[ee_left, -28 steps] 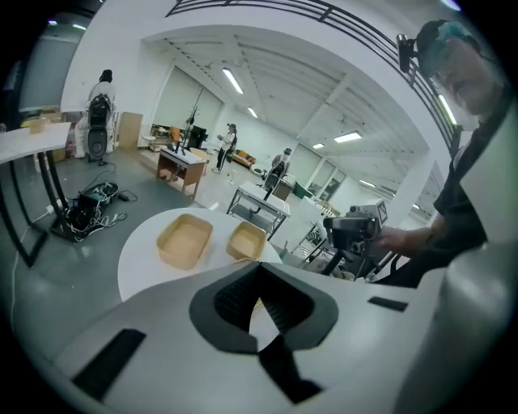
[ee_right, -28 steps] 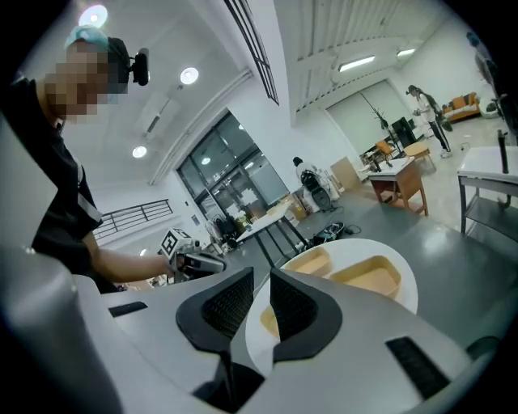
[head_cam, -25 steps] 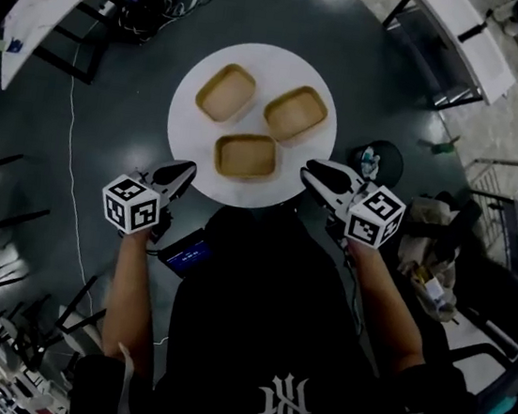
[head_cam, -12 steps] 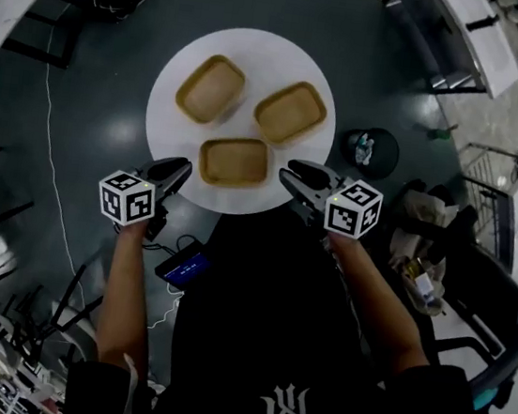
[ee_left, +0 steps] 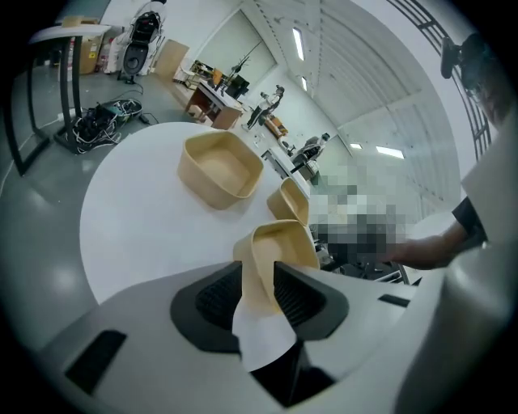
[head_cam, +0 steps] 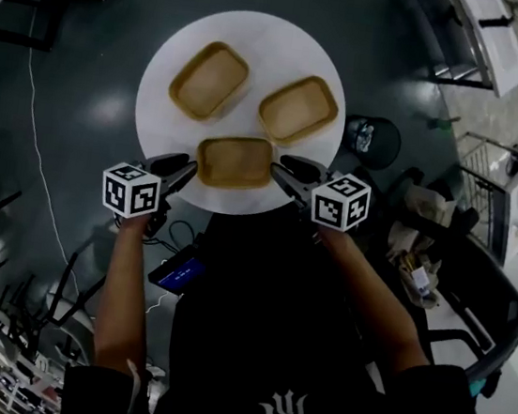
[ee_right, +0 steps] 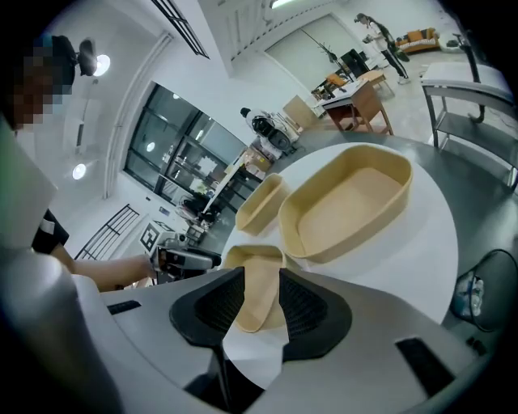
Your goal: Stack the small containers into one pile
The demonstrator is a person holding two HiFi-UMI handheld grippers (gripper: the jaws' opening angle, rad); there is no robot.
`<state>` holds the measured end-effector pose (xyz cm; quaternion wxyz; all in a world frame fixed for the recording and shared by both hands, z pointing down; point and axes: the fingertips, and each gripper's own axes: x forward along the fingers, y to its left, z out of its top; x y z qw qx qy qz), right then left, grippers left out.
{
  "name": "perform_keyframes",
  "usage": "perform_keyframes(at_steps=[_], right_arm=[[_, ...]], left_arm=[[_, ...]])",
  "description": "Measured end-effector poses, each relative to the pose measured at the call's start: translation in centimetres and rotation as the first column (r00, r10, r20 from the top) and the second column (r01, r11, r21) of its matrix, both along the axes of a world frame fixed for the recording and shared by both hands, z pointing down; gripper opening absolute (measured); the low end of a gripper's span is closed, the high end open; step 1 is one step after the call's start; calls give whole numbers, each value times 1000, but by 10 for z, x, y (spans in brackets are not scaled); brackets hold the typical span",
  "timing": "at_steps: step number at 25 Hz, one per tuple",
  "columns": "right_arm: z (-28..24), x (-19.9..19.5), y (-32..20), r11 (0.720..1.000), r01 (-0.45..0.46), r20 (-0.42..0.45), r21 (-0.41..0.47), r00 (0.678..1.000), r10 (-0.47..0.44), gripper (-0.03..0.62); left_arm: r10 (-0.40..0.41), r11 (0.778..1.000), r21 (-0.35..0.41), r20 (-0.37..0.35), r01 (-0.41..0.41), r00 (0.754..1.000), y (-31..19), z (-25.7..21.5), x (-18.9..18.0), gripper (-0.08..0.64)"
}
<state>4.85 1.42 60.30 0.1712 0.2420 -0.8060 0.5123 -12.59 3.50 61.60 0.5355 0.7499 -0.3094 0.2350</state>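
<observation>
Left gripper, right gripper: jaws have just been opening and now stand apart. Each straddles one end wall of the near container; pads look clear of it, though that is hard to confirm. Beyond the near container: far-left container and far-right container, apart. All are on the round table.

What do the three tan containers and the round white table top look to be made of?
Containers: matte tan, thin-walled with rounded moulded corners and no gloss; likely pressed fibre or pulp, though matte plastic is possible. Table top: smooth, uniform white with a faint sheen; probably laminate or painted board, not certain.
</observation>
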Motion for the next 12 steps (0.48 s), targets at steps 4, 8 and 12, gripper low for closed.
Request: perform_keyframes(at_steps=[4,8,12], right_arm=[[18,-3,3,999,2,-38,-43,999,-4,135],[29,-4,8,997,-10,-60,-81,998,5,135],[38,-2,9,995,-3,-88,-102,996,-6,130]], left_arm=[[21,999,-34,-26,-22,999,0,9,4,112],[55,995,-77,-35,-57,998,10,19,9,110],[49,994,-93,-47,-53,998,11,23,10,107]])
